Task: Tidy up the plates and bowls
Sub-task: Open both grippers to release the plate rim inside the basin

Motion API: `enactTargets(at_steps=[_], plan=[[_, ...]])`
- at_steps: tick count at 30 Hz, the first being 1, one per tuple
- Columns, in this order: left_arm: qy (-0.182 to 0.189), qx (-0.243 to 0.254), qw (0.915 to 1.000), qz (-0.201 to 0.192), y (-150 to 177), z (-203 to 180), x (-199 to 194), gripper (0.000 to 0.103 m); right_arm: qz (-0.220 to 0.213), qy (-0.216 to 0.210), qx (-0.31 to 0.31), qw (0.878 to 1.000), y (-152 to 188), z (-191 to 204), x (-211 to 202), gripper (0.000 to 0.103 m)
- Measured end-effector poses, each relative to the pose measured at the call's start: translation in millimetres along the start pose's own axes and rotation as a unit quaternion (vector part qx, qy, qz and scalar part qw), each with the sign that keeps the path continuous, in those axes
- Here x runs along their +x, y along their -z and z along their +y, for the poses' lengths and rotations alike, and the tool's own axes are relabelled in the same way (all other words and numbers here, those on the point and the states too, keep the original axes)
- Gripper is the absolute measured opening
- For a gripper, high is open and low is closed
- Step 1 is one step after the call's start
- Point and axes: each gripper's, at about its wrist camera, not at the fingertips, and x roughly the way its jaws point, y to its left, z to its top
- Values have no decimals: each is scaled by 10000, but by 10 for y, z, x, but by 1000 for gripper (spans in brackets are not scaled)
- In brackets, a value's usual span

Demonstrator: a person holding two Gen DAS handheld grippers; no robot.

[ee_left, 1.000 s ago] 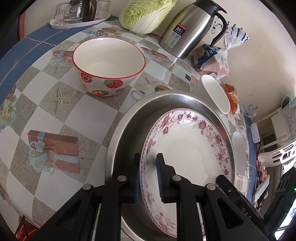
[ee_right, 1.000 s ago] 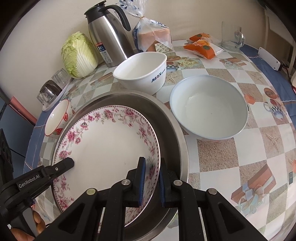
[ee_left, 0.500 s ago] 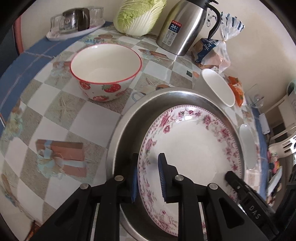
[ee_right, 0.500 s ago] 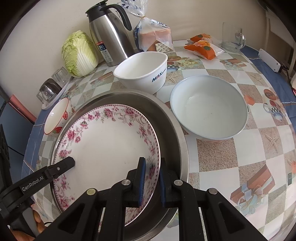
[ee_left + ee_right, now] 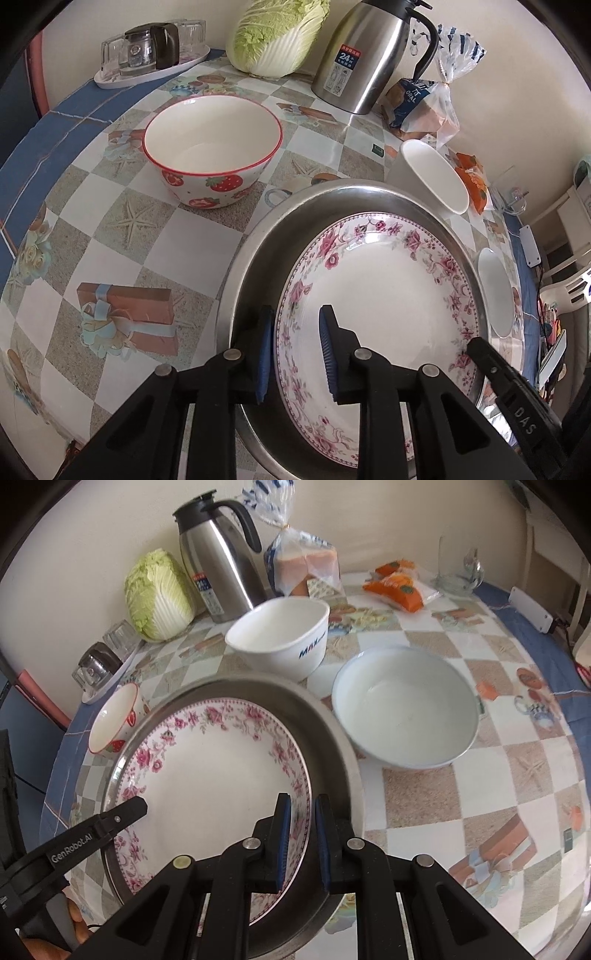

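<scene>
A floral plate (image 5: 384,306) (image 5: 218,771) lies inside a steel basin (image 5: 258,258) (image 5: 332,738). My left gripper (image 5: 295,350) straddles the plate's left rim with its jaws parted and a gap showing around the rim. My right gripper (image 5: 301,842) straddles the plate's right rim, jaws slightly apart. A strawberry bowl (image 5: 212,151) (image 5: 110,727) stands left of the basin. A white MAX bowl (image 5: 280,642) (image 5: 432,181) stands behind it. A pale wide bowl (image 5: 404,705) (image 5: 496,291) stands to its right.
At the back stand a steel thermos (image 5: 218,568) (image 5: 365,55), a cabbage (image 5: 159,594) (image 5: 277,33), a bread bag (image 5: 306,561) and a tray of glasses (image 5: 151,55). Orange snack packs (image 5: 399,583) and a glass mug (image 5: 458,568) lie at the back right.
My left gripper's jaws have opened wider around the plate's rim. My right gripper's jaws have parted slightly. Both views have drawn back a little; the plate rests in the basin.
</scene>
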Motion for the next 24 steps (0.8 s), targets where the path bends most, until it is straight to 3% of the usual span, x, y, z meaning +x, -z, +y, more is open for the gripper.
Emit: enactTargets(at_steps=[11,14,16,17,21,24], plan=[[-2,127,9995,-272,-27,-82,-166,48,-386,141,-192,9990,-31,47,-190,15],[-38,197,9991,-363,-35,-118,-217,54,-457,194,-215,9985,-33,49,-221,28],[-80,230,9988,-435,-37,-134,-251,72,-488,255,-222,9982,-36,48,-236,42],[-99,231,9986,-465,-41,-139,-264,75,-502,284,-229,9981,-36,48,-244,44],[-183,215,9981,-541,-58,-141,-313,78,-545,326,-261,9976,-31,36,-272,62],[-178,193,9980,-568,-62,-142,-339,79,-567,329,-268,9975,-30,25,-297,65]])
